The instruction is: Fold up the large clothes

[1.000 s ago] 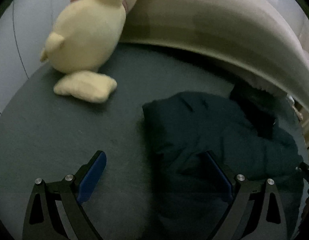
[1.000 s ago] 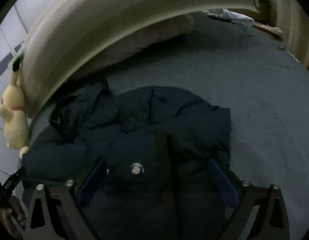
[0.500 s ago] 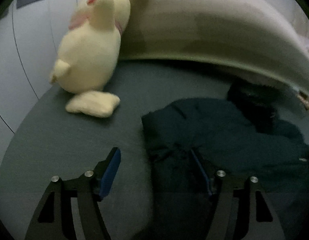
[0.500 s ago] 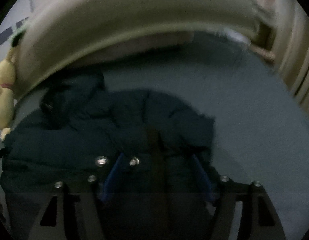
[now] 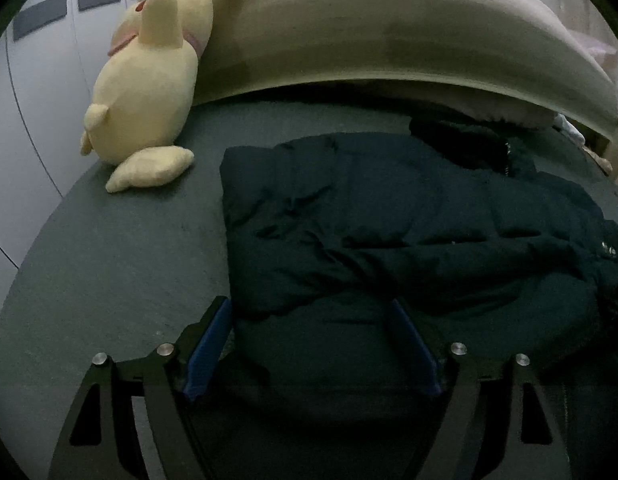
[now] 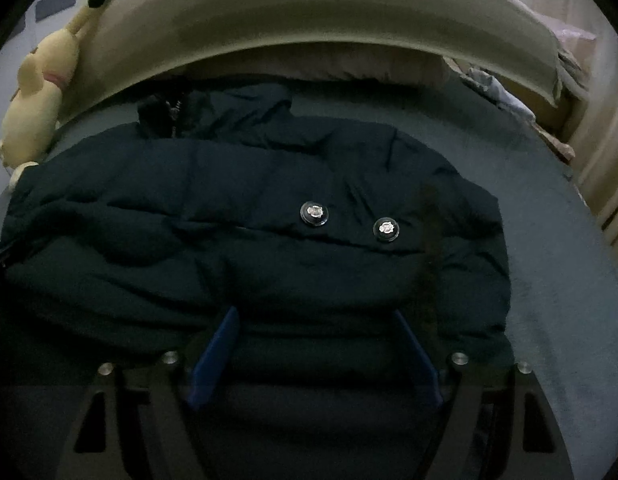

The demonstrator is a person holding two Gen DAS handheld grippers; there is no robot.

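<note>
Up front, left gripper (image 5: pixel 309 320): fingers spread wide, blue pads on either side of the jacket's near left corner, nothing pinched. Left pad sits over bare sheet, right pad over the padded fabric.
Up front, right gripper (image 6: pixel 315 320): also spread wide, both pads over the near hem, straddling a bulge of fabric but not clamped on it as far as I can see.
Jacket (image 5: pixel 389 232): big dark navy puffer lying on the bed, bunched and creased, pretty much filling the middle of both views. Its left edge runs straight away from the left gripper; its right edge drops off in a rounded corner in the right wrist view.
Snaps (image 6: pixel 314 213): two shiny round ones side by side on the top layer, right of centre.
Collar (image 6: pixel 165 114): darker lumpy bit at the far end, close to the headboard.
Bed sheet (image 5: pixel 121 264): grey-blue, a broad bare strip left of the jacket and another broad strip (image 6: pixel 557 248) to its right, so room on both sides.
Plush toy (image 5: pixel 149 92): pale yellow, far left, leaning on the headboard, well apart from the jacket's edge.
Headboard (image 5: pixel 389 40): beige padded curve across the back.
Wall (image 5: pixel 33 80): white panels behind the toy.
</note>
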